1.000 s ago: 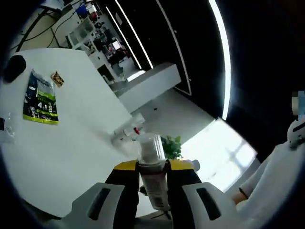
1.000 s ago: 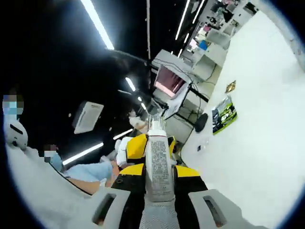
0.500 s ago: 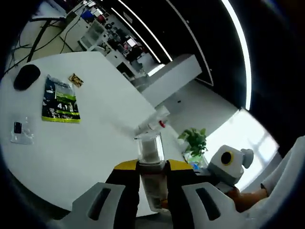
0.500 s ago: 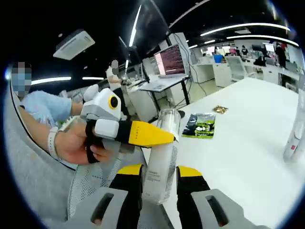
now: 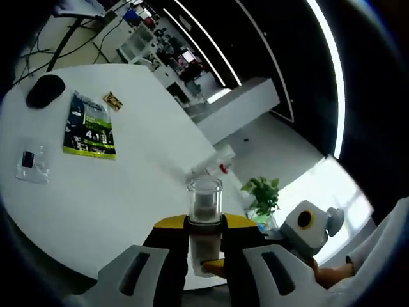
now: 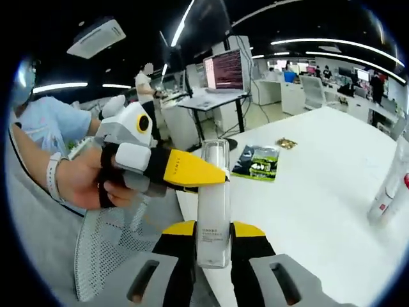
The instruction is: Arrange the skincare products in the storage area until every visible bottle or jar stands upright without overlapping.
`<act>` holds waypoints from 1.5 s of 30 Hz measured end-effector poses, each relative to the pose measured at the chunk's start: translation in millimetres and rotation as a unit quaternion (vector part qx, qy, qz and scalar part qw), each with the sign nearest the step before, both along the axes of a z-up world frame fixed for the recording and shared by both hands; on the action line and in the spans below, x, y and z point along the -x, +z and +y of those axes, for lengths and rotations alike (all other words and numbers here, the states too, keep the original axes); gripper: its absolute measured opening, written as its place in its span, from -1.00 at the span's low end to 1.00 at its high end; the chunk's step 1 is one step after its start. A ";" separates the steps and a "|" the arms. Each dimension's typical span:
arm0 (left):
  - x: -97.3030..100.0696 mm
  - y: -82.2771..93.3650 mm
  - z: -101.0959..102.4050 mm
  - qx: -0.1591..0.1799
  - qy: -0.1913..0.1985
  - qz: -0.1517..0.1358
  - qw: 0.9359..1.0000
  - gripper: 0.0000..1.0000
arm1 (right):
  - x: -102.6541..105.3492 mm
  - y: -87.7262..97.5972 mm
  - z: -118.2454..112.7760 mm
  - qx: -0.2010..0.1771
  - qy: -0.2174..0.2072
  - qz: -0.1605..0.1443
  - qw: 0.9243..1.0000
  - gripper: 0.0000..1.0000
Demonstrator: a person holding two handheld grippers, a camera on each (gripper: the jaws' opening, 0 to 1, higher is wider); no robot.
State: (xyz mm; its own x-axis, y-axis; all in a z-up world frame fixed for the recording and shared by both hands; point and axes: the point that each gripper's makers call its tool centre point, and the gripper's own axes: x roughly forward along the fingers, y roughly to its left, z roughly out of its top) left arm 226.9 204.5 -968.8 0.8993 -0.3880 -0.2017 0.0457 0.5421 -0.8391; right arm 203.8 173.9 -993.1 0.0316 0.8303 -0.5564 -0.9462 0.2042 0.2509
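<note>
A slim white bottle with a clear cap (image 6: 213, 204) is held off the table's near edge by both grippers. My right gripper (image 6: 213, 231) is shut on its lower body. My left gripper (image 6: 203, 174) comes in from the left, its yellow jaws closed on the bottle's upper part just under the cap. In the left gripper view the same bottle (image 5: 204, 211) stands between my left gripper's (image 5: 204, 225) jaws, cap towards the camera, and the right gripper's body (image 5: 308, 225) shows at lower right. Two more white bottles (image 6: 391, 185) stand on the white table (image 6: 319, 204); they appear again as the white bottles (image 5: 214, 166).
On the table lie a green packet (image 5: 91, 126), a black mouse (image 5: 45, 91), a small snack wrapper (image 5: 113, 100) and a clear bag (image 5: 30, 165). A potted plant (image 5: 263, 195) is beyond the table's edge. A mesh chair (image 6: 108, 249) stands at lower left.
The right gripper's view swung from the ceiling down to the table. The left gripper came in and closed on the bottle's top; since half a second ago the hold stays much the same.
</note>
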 end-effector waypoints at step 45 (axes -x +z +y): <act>3.0 18.3 -17.5 0.016 -0.044 -0.045 0.998 -0.67 | 24.4 26.1 4.8 -0.094 0.024 0.193 0.976 -0.65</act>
State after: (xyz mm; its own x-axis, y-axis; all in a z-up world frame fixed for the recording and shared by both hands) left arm 223.9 187.0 -950.5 0.8756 -0.4708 -0.1080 0.1678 0.5061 -0.8460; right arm 179.4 178.7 -967.1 -0.1914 0.9144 -0.3568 -0.7817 0.0778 0.6188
